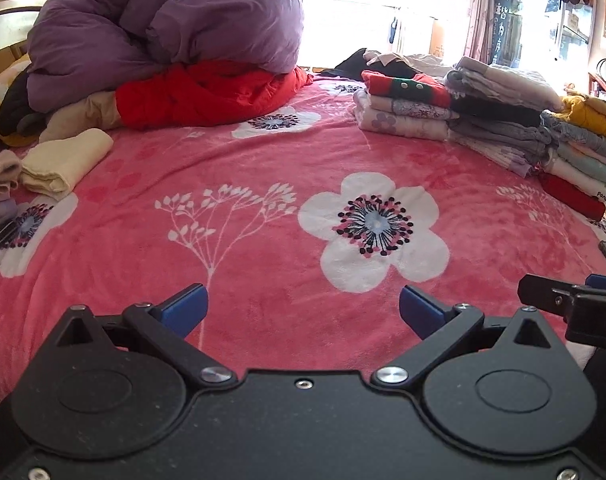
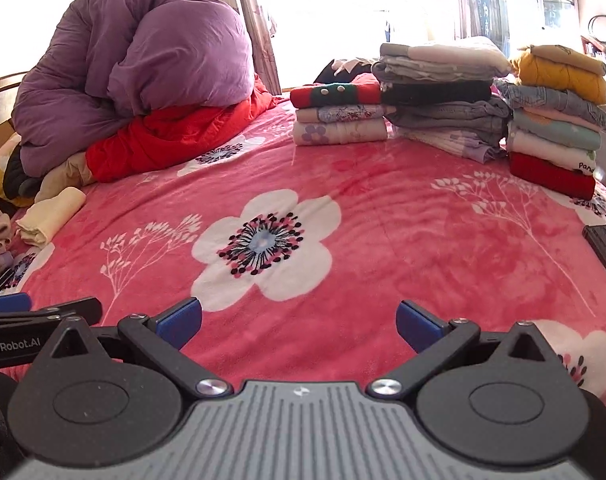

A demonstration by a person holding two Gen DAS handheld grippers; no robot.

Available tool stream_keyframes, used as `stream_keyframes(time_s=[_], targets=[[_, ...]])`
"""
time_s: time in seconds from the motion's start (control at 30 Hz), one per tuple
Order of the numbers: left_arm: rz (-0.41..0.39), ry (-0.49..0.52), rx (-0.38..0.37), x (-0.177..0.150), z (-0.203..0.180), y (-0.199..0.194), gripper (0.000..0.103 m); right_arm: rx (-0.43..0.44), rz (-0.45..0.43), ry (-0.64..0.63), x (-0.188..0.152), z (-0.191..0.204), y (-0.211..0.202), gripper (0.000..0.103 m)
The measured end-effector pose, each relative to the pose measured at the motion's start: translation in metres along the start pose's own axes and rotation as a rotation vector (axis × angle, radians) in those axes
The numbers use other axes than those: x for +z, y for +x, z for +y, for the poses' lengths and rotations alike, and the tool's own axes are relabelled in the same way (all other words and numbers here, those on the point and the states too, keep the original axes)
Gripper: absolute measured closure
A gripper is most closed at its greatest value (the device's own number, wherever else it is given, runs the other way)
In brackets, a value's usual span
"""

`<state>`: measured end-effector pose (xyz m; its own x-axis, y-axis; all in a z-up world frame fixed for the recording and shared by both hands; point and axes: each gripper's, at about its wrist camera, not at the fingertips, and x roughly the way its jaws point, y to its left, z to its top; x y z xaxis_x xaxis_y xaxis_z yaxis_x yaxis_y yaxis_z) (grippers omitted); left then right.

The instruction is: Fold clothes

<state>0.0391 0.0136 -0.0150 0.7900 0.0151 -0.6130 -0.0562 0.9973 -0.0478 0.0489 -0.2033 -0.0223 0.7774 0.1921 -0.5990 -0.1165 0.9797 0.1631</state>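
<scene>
Hovering low over the pink flower blanket (image 1: 263, 168) on the bed, the left claw (image 1: 303, 308) is sitting wide apart and is gripping nothing. The right claw (image 2: 299, 320) is doing the same, spread apart with nothing in it, and the two claws are sitting side by side.

No piece of clothing is lying in front of them. Folded clothes are sitting in neat stacks (image 2: 443, 100) at the far right side of the bed. A small folded cream cloth (image 1: 63, 164) is resting at the left edge. A loose pile of things (image 2: 343, 66) is lying behind the stacks, near the window, and it looks like it is waiting to be folded, but it is too blurry to tell. A big purple quilt (image 2: 143, 68) is sitting on a red one (image 2: 175, 136) at the far left.

So it looks like one fold is done and the next is not yet begun. The next move is calling for a reach to the far side to pick up a fresh piece and spread it flat on the bare middle of the blanket.
</scene>
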Motion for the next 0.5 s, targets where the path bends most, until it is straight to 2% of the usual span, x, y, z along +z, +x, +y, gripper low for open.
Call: stream_keyframes(time_s=[0.5], targets=[[-0.032, 0.028, -0.032, -0.0009, -0.0084, -0.003, 0.0, 0.0, -0.007, -0.006, -0.0002, 0.0039, -0.0006, 0.0]])
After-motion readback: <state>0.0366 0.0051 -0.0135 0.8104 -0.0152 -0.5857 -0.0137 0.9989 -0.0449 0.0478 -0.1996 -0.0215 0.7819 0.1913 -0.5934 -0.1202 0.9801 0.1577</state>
